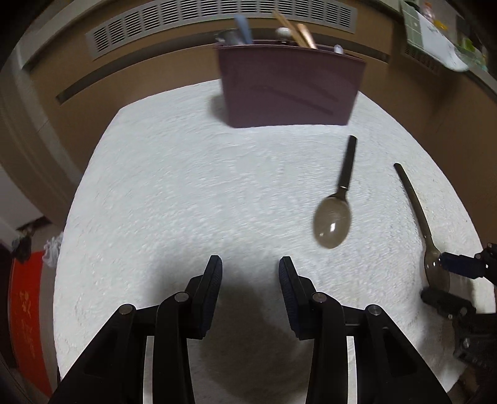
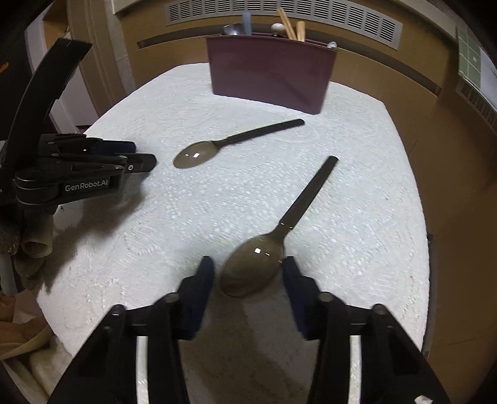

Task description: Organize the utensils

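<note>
Two dark translucent spoons lie on the white cloth. The near spoon [image 2: 267,245] has its bowl between the open fingers of my right gripper [image 2: 248,273]; it also shows in the left wrist view [image 1: 419,223] with the right gripper [image 1: 441,276] around its bowl. The far spoon [image 2: 230,144] lies farther back, also in the left wrist view [image 1: 337,205]. My left gripper [image 1: 250,270] is open and empty above bare cloth; in the right wrist view it shows at the left [image 2: 139,155]. A maroon utensil holder [image 1: 289,87] [image 2: 270,71] stands at the back with chopsticks and other utensils in it.
The white cloth-covered table [image 2: 357,217] ends at rounded edges on all sides. Brown panels with vent grilles [image 1: 217,18] run behind the holder. A red object [image 1: 25,310] stands on the floor at the left.
</note>
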